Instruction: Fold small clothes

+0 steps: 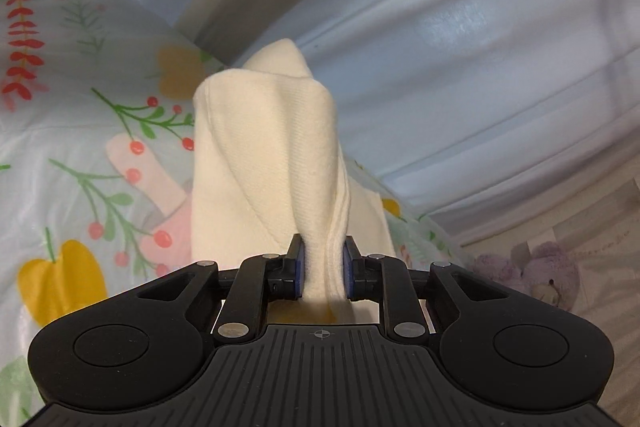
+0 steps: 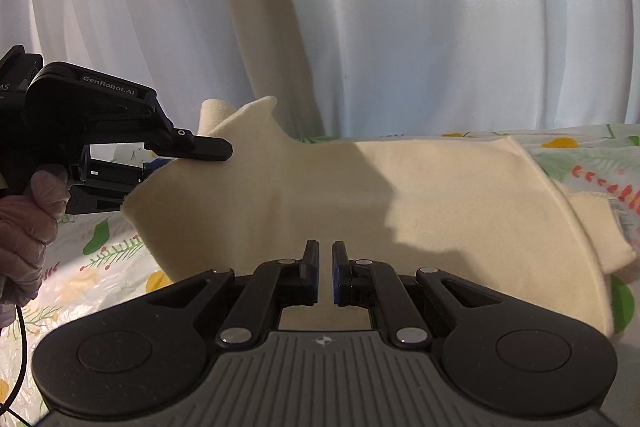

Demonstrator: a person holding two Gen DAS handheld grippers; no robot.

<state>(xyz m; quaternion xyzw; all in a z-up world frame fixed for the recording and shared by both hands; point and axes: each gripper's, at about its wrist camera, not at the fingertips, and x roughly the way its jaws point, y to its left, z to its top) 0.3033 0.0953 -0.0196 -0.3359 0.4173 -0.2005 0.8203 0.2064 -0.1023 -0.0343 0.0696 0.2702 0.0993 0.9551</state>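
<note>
Floral sheet: the work surface, a pale glossy cover printed with leaves, berries and yellow fruit, running from 9 o'clock round to 3 o'clock in the right wrist view.

Curtain: white-blue drapes filling the background from 10 to 2 o'clock.

Cream garment: a small, soft, fleecy piece spread over the sheet at the centre and out toward 3 o'clock; its right part lies flat with a second layer peeking out at the 3 o'clock edge, while its left end is raised off the sheet.

Progress: judged early to middle. One end is lifted as if to be carried over the flat part, but no neat, finished fold shows yet (the layered right edge may be a first fold, I cannot be sure). Left to do: lay the raised end down, square the edges, fold again.

Left gripper: clamped on a bunched wad of the cream garment, which stands up in a cone toward 12 o'clock; seen from the right wrist view at 9 o'clock, held in a gloved hand.

Right gripper: fingers nearly together with a slim gap, garment behind them; whether it pinches cloth I cannot tell.

Plush toy: small, lilac, on the floor at 4 o'clock.
</note>
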